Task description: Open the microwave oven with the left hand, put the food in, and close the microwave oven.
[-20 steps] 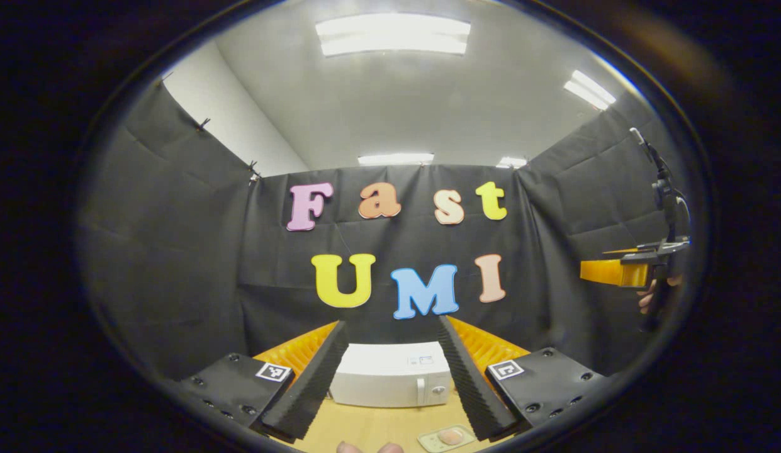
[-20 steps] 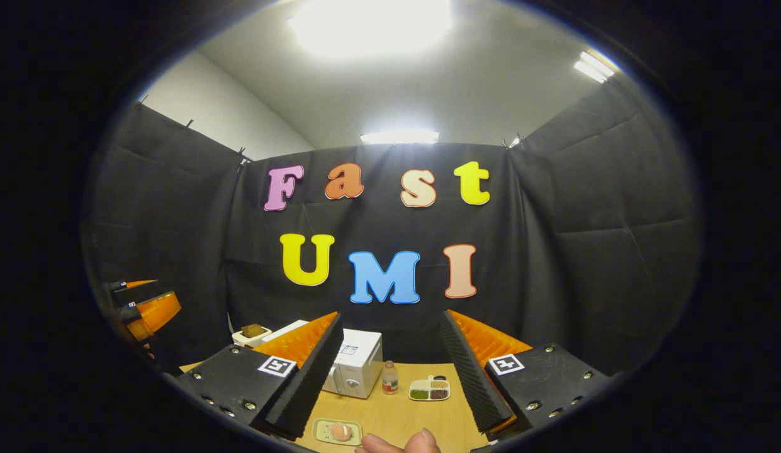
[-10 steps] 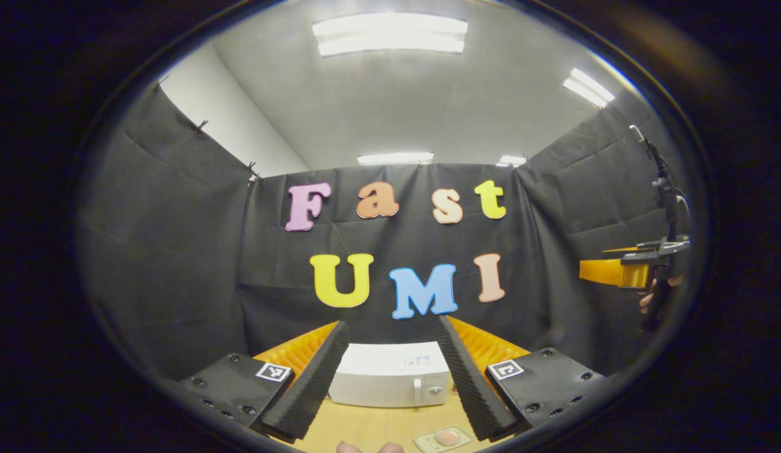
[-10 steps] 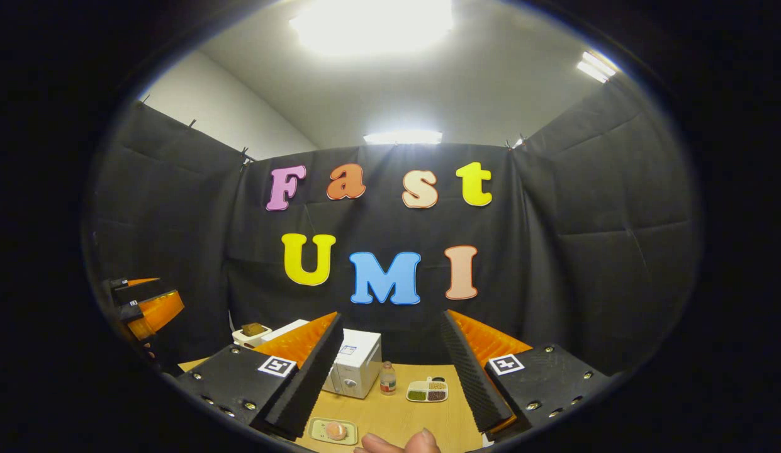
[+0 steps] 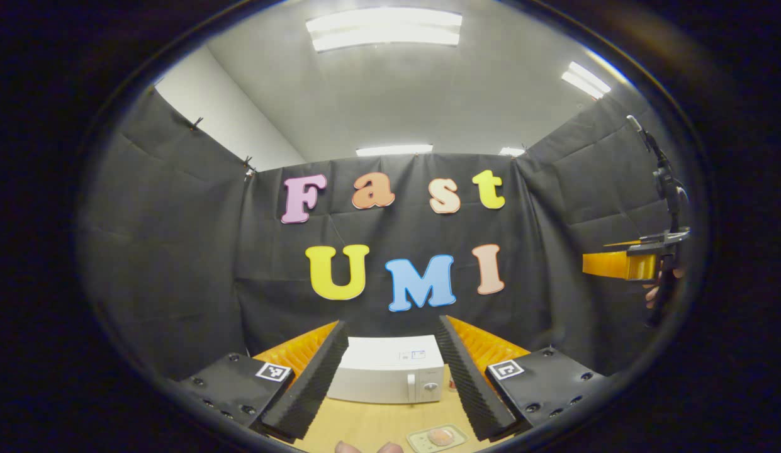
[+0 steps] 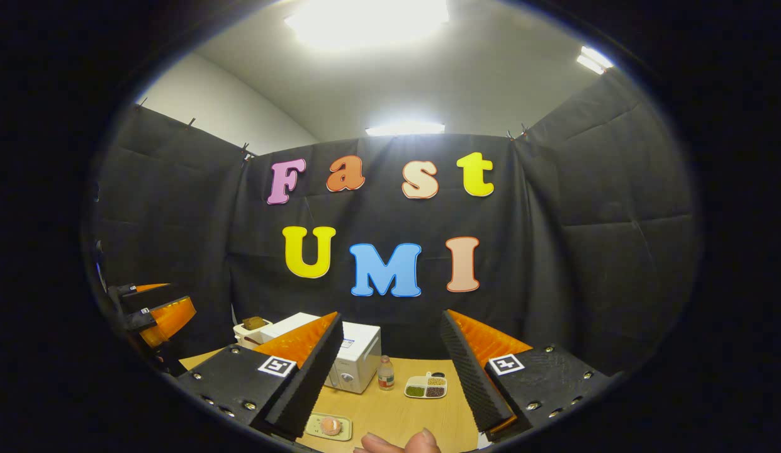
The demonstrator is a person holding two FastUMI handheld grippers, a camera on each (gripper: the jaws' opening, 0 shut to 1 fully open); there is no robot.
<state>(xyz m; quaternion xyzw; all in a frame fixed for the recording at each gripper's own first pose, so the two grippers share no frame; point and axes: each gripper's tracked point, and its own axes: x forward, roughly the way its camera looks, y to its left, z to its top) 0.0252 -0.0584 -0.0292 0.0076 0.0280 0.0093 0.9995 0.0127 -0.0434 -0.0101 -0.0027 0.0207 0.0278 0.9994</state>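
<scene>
A white microwave oven [image 5: 390, 377] with its door closed stands on the wooden table [image 5: 371, 425], straight ahead between the open fingers of my left gripper [image 5: 390, 377]. A pale tray with a round pinkish food item [image 5: 437, 436] lies nearer, to the right. In the right gripper view the microwave oven [image 6: 355, 362] sits left of centre and the food tray [image 6: 329, 426] lies low on the table. My right gripper [image 6: 387, 371] is open and holds nothing. Both grippers hang well above and short of the table.
A small bottle [image 6: 385, 372] and a divided dish of grains [image 6: 426, 387] stand right of the microwave. A white container with something brown [image 6: 252, 328] sits behind it at left. The other gripper [image 5: 623, 264] shows at the far right, held by a hand.
Both views have tilted slightly downward, so the microwave, the food tray and the table sit a little higher in view. Both grippers stay open.
</scene>
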